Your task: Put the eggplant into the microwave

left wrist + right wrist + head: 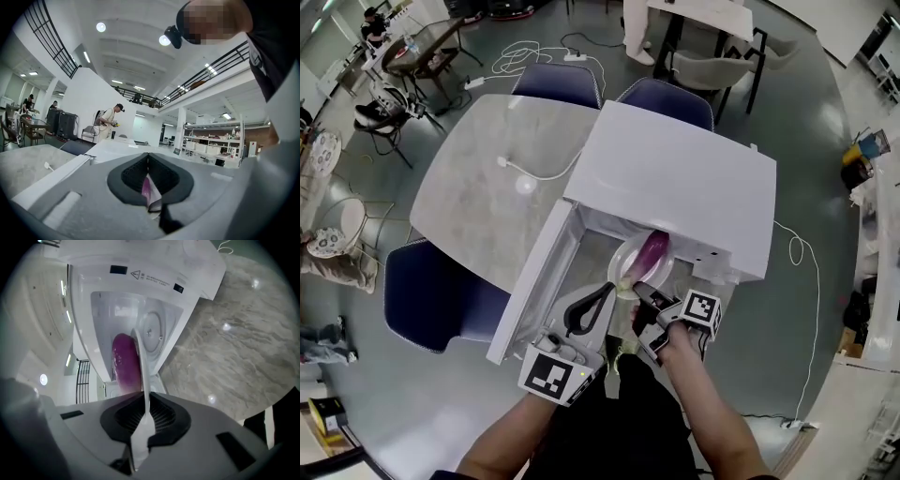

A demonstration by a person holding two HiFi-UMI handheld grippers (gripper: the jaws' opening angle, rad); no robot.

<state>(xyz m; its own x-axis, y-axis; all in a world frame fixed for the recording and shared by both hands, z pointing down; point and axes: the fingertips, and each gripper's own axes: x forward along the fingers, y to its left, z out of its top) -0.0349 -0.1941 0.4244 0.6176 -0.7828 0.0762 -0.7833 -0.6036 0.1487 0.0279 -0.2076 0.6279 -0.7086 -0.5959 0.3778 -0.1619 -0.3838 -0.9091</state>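
Note:
The white microwave (675, 169) stands on a grey marble table (487, 197), its door (530, 281) swung open to the left. A purple eggplant (652, 251) lies on a white plate (628, 267) at the oven's mouth. My right gripper (639, 292) is shut on the plate's near rim. In the right gripper view the plate (140, 362) runs edge-on out of the jaws (146, 416), with the eggplant (123, 362) in front of the cavity. My left gripper (609, 286) is shut beside the plate's left rim. Its own view (148, 164) shows only a pink-white sliver low in the gap.
A white cable (539, 173) lies on the table left of the microwave. Blue chairs stand at the table's left (441, 295) and far side (558, 84). Cords trail on the floor behind the table, and people work at other tables far off.

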